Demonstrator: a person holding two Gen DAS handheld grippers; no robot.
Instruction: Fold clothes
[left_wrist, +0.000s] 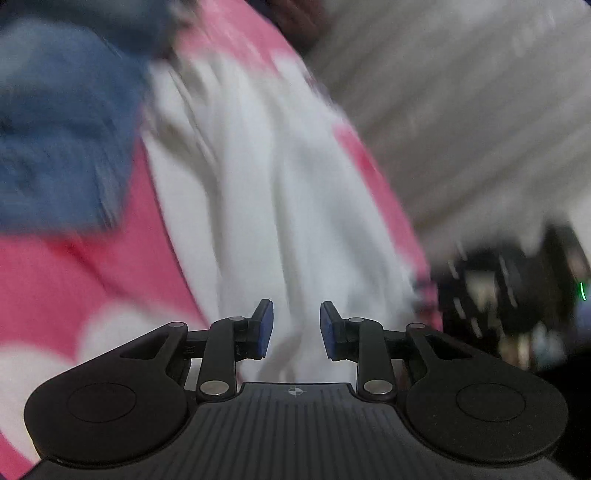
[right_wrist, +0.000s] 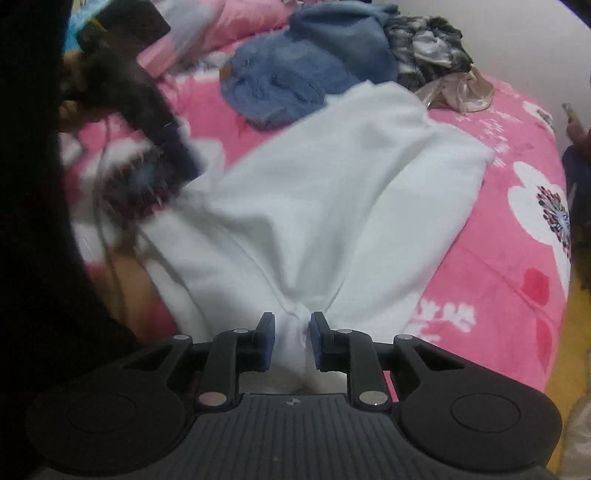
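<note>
The white garment (right_wrist: 314, 192), spread unfolded ahead, is pinched by the right gripper (right_wrist: 291, 341); the left gripper (left_wrist: 295, 328) is held wide, empty.

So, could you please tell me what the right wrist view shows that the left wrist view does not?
Only the right wrist view shows the right hand-held gripper pinching bunched white cloth, plus a grey patterned garment and a beige one behind it. Only the left wrist view shows the left hand-held gripper, jaws apart over the cloth, and dark blurred gear at right. Both show the white cloth, denim and the pink sheet.
</note>
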